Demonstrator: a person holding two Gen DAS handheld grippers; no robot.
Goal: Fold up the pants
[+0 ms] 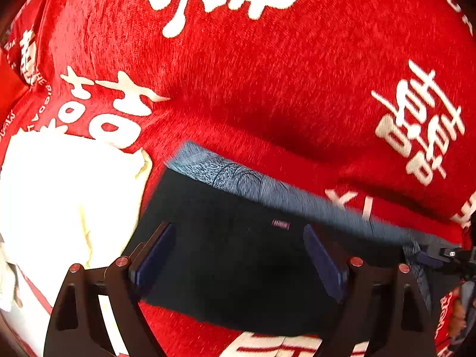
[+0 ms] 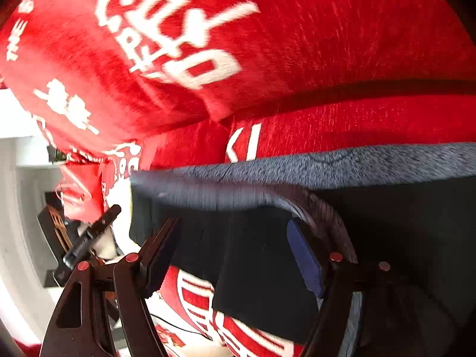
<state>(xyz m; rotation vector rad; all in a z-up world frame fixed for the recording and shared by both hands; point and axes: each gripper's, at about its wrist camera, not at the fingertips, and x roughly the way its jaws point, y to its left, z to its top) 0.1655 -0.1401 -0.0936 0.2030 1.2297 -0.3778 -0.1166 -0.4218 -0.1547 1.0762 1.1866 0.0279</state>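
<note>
Pants (image 1: 238,267), one dark pair on red bedding (image 1: 267,89); left gripper (image 1: 238,264) and right gripper (image 2: 235,255) both agape, empty.

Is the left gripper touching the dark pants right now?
Cannot tell. The left wrist view shows the left gripper open above the dark pants, but not whether its fingertips meet the cloth.

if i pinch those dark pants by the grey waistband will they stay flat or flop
Likely flop: the dark fabric pants lie limp and flat on the red printed blanket. The grey ribbed waistband looks thicker, probably a firmer grip. Fuzzy blanket may resist sliding.
</note>
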